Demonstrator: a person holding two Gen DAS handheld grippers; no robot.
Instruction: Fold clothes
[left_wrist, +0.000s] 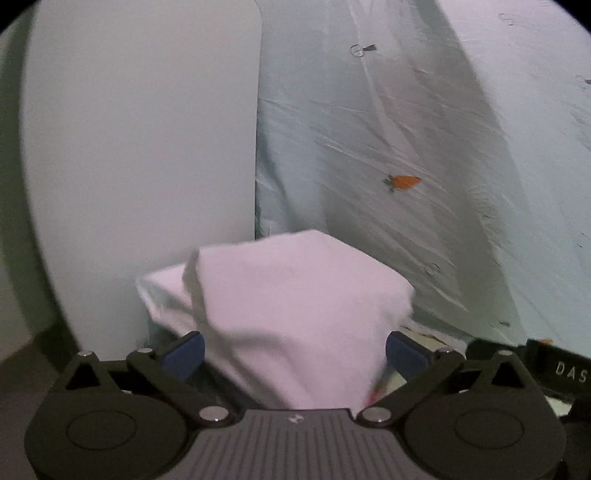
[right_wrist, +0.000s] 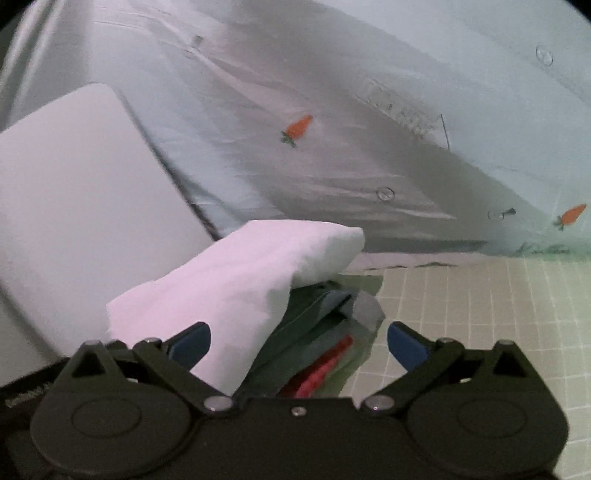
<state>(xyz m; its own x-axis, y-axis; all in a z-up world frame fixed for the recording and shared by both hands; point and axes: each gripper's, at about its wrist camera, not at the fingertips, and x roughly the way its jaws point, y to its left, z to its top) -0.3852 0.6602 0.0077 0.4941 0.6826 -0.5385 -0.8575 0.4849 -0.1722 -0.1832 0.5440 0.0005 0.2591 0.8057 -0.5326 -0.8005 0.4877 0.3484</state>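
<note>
Carrot-print sheet (right_wrist: 369, 110) behind; folded white cloth (right_wrist: 236, 280) extends forward between wide-apart jaws.

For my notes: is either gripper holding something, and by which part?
Neither visibly grips: the white folded cloth lies between the open fingers of the left gripper and right gripper.

At the lower right edge of my left view, a black bar (left_wrist: 561, 363) reads "DAS" in white; nothing else is legible.
</note>
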